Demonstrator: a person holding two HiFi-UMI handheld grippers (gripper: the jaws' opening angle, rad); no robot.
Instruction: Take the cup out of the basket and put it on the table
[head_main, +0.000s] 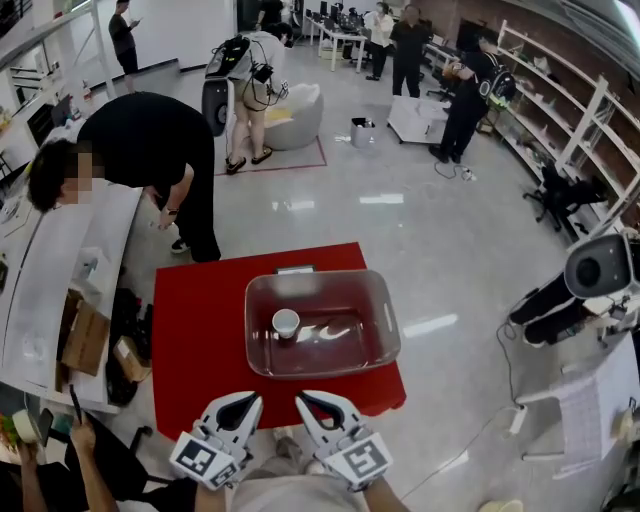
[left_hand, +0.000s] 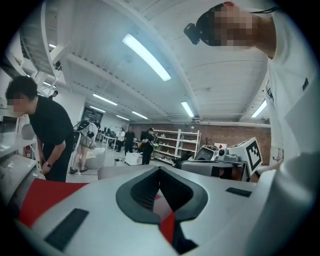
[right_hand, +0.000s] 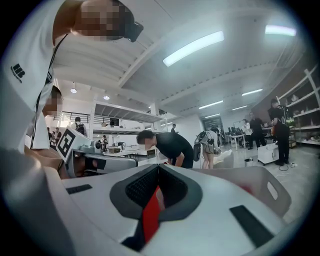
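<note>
A small white cup stands upright inside a translucent basket on a red table. Both grippers sit at the table's near edge, short of the basket and pointing toward it. My left gripper has its jaws together with nothing between them, and so does my right gripper. In the left gripper view the closed gripper fills the lower frame, with red table at the left. In the right gripper view the closed gripper has the basket's wall just beyond it. The cup is hidden in both gripper views.
A person in black bends over a white counter to the left of the table. Cardboard boxes lie beside the table's left edge. A white machine stands at the right. Several people stand far back by shelves.
</note>
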